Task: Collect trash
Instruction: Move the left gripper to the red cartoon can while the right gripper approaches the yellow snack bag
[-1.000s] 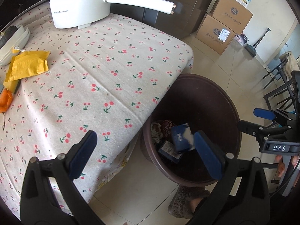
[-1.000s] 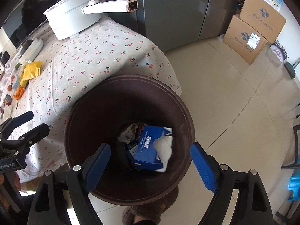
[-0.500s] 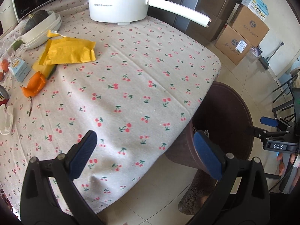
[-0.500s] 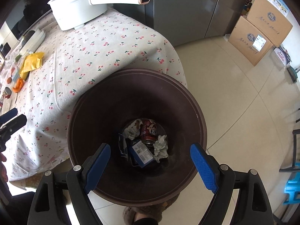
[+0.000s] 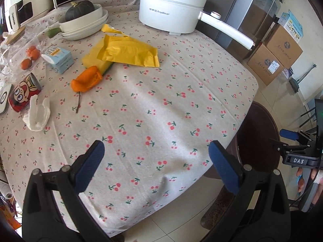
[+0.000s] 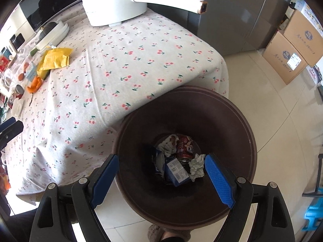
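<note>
A brown bin [image 6: 238,121] stands on the floor at the table's corner, holding a blue carton [image 6: 176,173], a red can [image 6: 184,147] and crumpled paper [image 6: 196,166]. My right gripper [image 6: 161,169] hovers open over the bin's near rim, nothing between its pads. My left gripper [image 5: 156,161] hangs open and empty above the cherry-print tablecloth [image 5: 161,100]. On the cloth at the left lie a yellow padded envelope [image 5: 125,50], an orange peel [image 5: 86,79], a crumpled white tissue [image 5: 37,114], a red cartoon can [image 5: 23,92] and a small light-blue carton [image 5: 59,58].
A white electric pot [image 5: 171,10] with a long handle sits at the table's far edge. Stacked white bowls [image 5: 84,26] hold a dark squash. Cardboard boxes [image 6: 292,46] stand on the tiled floor by a grey fridge [image 6: 232,16]. A slippered foot [image 6: 167,234] shows below the bin.
The left gripper has swung from over the bin to above the table, bringing the litter at the left into view. The blue carton has dropped to the bin's bottom; the right gripper shifted toward the table.
</note>
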